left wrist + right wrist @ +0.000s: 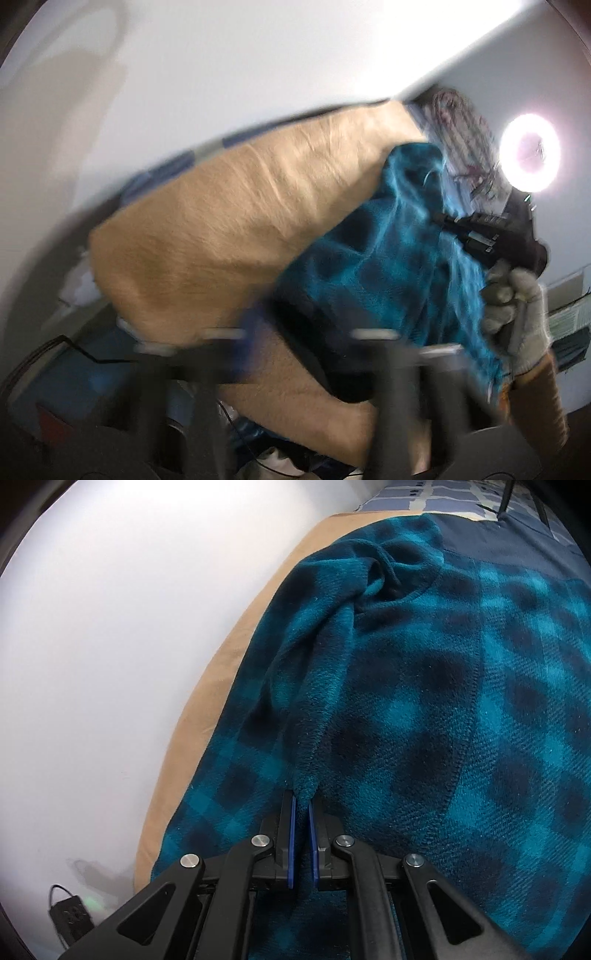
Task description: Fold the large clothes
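A teal and dark plaid fleece garment (424,709) lies spread over a tan sheet (207,686). My right gripper (303,797) is shut on a raised fold of it, and the cloth runs from the blue pads up to a bunched knot. The left wrist view is badly blurred. In it the garment (373,266) hangs over the tan sheet (240,221), and a gloved hand (517,306) holds the right gripper (439,219) with its tips in the cloth. My left gripper (295,332) is a dark smear at the bottom edge, with its jaws together. Cloth between them cannot be made out.
A white wall (110,627) runs along the sheet's left edge. A black power strip (70,915) lies on the floor below it. Blue checked bedding (424,494) shows at the far end. A bright ring light (530,153) glares at the right.
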Motion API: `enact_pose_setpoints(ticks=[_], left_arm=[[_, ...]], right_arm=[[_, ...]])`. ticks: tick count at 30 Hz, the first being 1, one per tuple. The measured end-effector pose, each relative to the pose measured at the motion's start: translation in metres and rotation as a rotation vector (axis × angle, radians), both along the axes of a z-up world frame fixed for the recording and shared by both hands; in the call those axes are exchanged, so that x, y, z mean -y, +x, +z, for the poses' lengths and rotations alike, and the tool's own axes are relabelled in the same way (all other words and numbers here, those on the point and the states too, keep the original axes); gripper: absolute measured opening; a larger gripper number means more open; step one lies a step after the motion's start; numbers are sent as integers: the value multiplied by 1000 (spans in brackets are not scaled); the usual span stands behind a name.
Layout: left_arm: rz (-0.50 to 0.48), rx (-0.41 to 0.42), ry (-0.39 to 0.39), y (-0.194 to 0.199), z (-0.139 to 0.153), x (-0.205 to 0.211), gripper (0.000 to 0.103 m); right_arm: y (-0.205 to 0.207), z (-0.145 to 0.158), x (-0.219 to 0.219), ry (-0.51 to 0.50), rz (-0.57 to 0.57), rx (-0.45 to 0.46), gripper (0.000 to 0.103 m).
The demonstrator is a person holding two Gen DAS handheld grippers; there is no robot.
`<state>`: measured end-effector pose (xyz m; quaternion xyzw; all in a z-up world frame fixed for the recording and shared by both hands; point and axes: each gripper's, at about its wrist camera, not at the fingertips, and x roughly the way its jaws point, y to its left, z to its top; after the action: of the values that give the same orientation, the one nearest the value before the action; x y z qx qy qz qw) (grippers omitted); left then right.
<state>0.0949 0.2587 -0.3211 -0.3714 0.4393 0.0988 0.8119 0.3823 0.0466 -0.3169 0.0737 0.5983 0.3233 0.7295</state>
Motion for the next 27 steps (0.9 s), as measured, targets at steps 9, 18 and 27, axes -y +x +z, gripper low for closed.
enact_pose_setpoints(ticks=[9,18,27], left_arm=[[19,175,324,-19,82,18,1],[-41,220,428,-4,97,30,1],[-123,214,354,-14,77,46,1]], right_arm=[[-15,34,15,21,47,86,26],[-8,24,-22,-3,115,99,24],[20,56,-3,-74,138,127,47]])
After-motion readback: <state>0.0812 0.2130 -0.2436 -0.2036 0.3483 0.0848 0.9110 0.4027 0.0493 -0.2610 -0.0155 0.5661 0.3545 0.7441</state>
